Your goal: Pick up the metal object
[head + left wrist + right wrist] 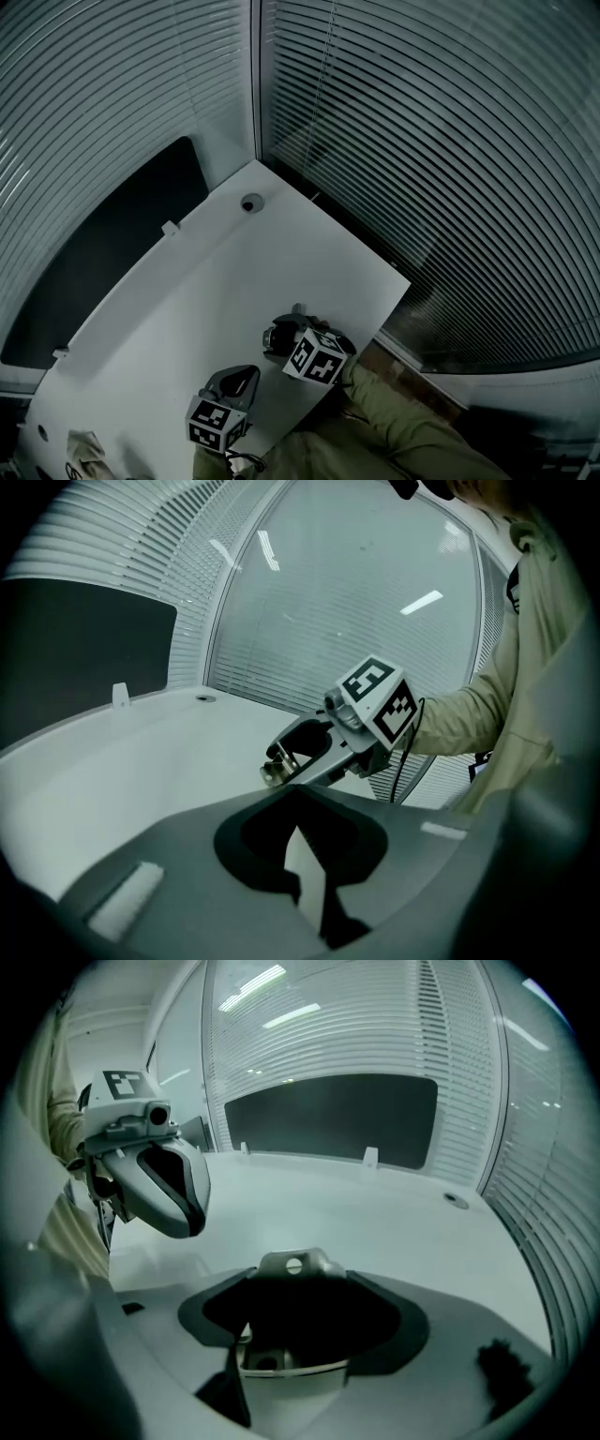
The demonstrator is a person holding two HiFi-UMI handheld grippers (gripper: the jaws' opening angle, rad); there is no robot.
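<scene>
My right gripper (278, 339) hangs over the table's (234, 272) near right edge. From the left gripper (305, 864), closed to a sliver and empty, I see it gripping the metal bracket (274, 772). In its own view the bracket is clamped; I'd lift straight up with a steady squeeze.

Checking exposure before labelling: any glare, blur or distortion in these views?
Head view: dim, strong fisheye bends the blinds; table evenly lit, no glare. Left gripper view: ceiling lights reflect in the window glass; foreground soft. Right gripper view: metal object readable, shadowed between the jaws.
</scene>
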